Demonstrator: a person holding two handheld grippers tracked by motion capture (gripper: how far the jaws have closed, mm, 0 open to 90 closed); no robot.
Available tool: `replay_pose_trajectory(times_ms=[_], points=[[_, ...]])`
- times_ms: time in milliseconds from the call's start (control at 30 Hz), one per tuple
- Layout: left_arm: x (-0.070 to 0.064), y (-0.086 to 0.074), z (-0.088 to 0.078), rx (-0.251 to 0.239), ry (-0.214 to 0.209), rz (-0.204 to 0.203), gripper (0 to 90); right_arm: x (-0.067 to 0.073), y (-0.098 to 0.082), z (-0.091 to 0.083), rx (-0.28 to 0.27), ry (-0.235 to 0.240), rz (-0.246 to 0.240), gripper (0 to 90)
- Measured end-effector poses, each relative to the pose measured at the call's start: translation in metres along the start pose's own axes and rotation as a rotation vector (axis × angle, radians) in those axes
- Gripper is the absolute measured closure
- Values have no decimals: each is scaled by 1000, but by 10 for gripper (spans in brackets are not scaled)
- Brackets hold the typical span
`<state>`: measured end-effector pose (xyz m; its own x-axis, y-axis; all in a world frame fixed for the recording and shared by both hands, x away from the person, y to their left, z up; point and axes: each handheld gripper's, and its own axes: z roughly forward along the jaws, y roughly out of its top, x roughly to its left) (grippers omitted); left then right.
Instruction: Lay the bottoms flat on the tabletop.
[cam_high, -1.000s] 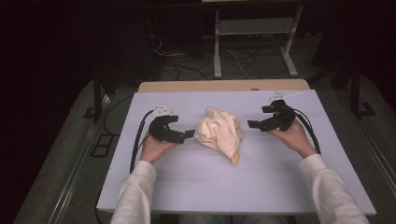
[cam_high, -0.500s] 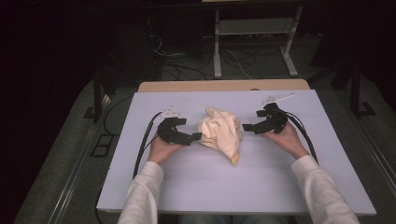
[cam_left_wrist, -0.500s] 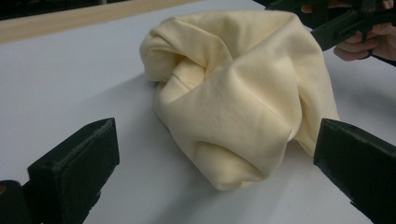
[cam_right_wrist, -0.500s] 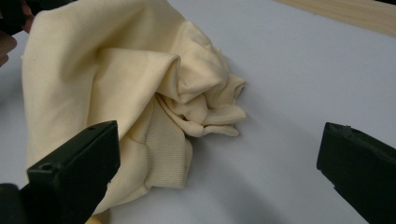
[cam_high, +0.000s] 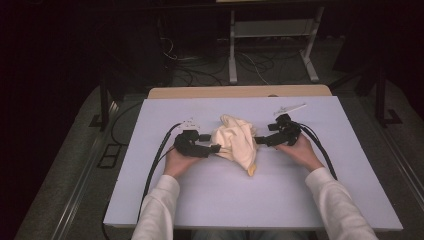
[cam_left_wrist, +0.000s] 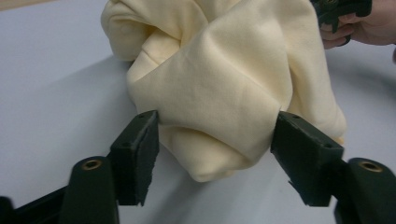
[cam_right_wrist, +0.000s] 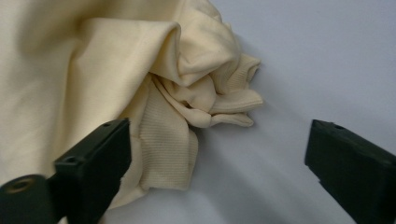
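1. High view: we see the cream garment (cam_high: 236, 144) bunched between the left gripper (cam_high: 216, 148) and the right gripper (cam_high: 257, 141).
2. Left gripper view: jaws have just been closing, half wide around a fold, barely touching; they may pinch several layers.
3. Right gripper view: jaws wide, have just been closing; the ribbed cuff (cam_right_wrist: 170, 149) lies by one jaw and could slip out.

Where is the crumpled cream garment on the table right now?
In the high view the cream garment lies bunched near the middle of the pale table, between the left gripper and the right gripper.
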<state>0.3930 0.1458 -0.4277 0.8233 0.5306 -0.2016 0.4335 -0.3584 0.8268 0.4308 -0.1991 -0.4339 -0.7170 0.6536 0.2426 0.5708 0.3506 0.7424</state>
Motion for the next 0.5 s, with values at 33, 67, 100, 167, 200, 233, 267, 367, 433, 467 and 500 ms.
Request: replay_pose_trajectory(times_ms=[33, 67, 100, 167, 200, 233, 267, 367, 433, 467, 500], points=[[0, 0, 0, 2, 0, -1, 388, 0, 0, 2, 0, 0, 5, 106], [1, 0, 1, 1, -3, -1, 424, -1, -1, 3, 3, -1, 10, 110], [1, -1, 1, 2, -2, 0, 450, -2, -1, 5, 5, -1, 15, 121], [2, -1, 1, 16, 6, 5, 512, -4, -2, 8, 9, -9, 23, 136], [2, -2, 2, 18, 6, 9, 542, -5, -2, 10, 9, -10, 26, 136], [3, -2, 2, 26, 11, 14, 573, -6, -2, 11, 9, -12, 28, 136], [3, -3, 2, 33, 11, 19, 606, -6, -2, 13, 6, -12, 30, 136], [5, -4, 2, 44, 12, 26, 678, -8, 0, 16, -1, -6, 40, 137], [6, -4, 2, 46, 9, 31, 716, -9, 2, 18, -9, -4, 45, 140], [6, -4, 2, 46, 4, 26, 730, -9, 3, 18, -12, -1, 50, 143], [7, -5, 3, 46, 0, 28, 742, -10, 5, 19, -19, 2, 55, 144]])
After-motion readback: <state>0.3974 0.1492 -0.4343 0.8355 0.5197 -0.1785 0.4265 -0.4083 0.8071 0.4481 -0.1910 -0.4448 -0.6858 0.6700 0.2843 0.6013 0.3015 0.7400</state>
